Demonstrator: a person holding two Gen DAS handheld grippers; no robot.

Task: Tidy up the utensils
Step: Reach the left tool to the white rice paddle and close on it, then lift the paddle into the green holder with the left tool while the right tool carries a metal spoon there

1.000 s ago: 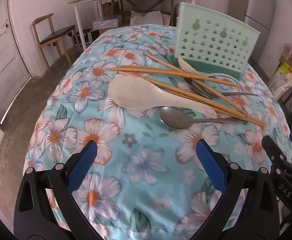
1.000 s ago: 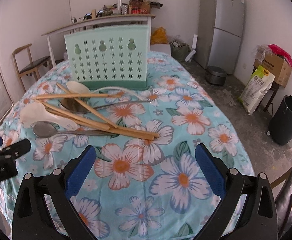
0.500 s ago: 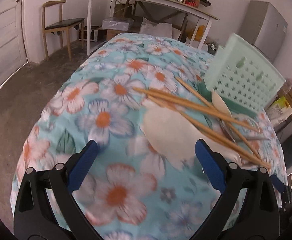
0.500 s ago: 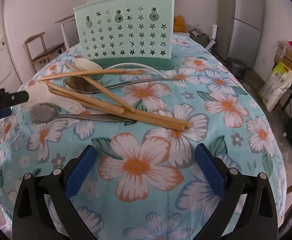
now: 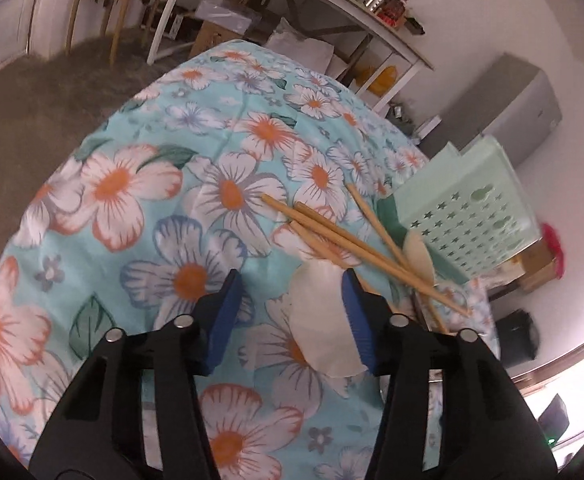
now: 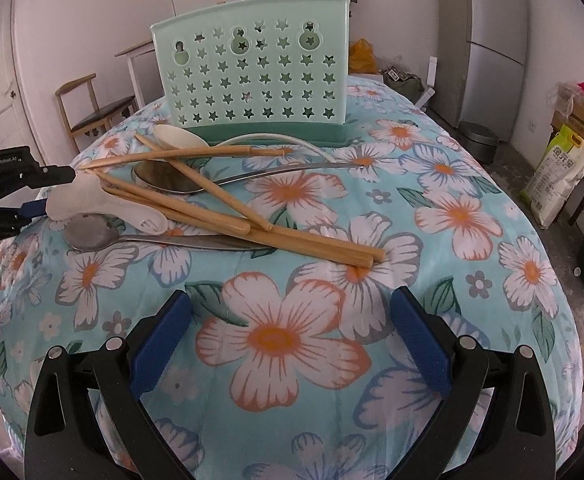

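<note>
Left tool point(image 5: 288, 300) half closed, jaws have just been closing, wide a second ago; the white rice paddle point(image 5: 323, 328) lies partly under its right pad, whether the pads press it cannot be told. From the right wrist view the left tool point(image 6: 48, 192) sits at the paddle's point(image 6: 104, 204) broad end, upper finger over it, blue pad beneath; a real grip cannot be told. Print on that tool reads "GenRobot.AI". Right tool point(image 6: 292, 328) wide open, nothing between the pads, hovering over the floral cloth of the table point(image 6: 471, 216).

Paddle lies at the left end of the utensil pile, under the wooden chopsticks point(image 6: 228, 216). A steel spoon point(image 6: 92, 234) lies just in front of it, a second steel spoon point(image 6: 172, 180) and a cream spoon point(image 6: 176, 136) behind. Mint utensil holder point(image 6: 252, 76) with star cutouts stands upright behind the pile.

Versus a second ago: left tool has swung in from the table's near side to the paddle and rolled; right tool sits lower and nearer the pile; utensils unmoved
</note>
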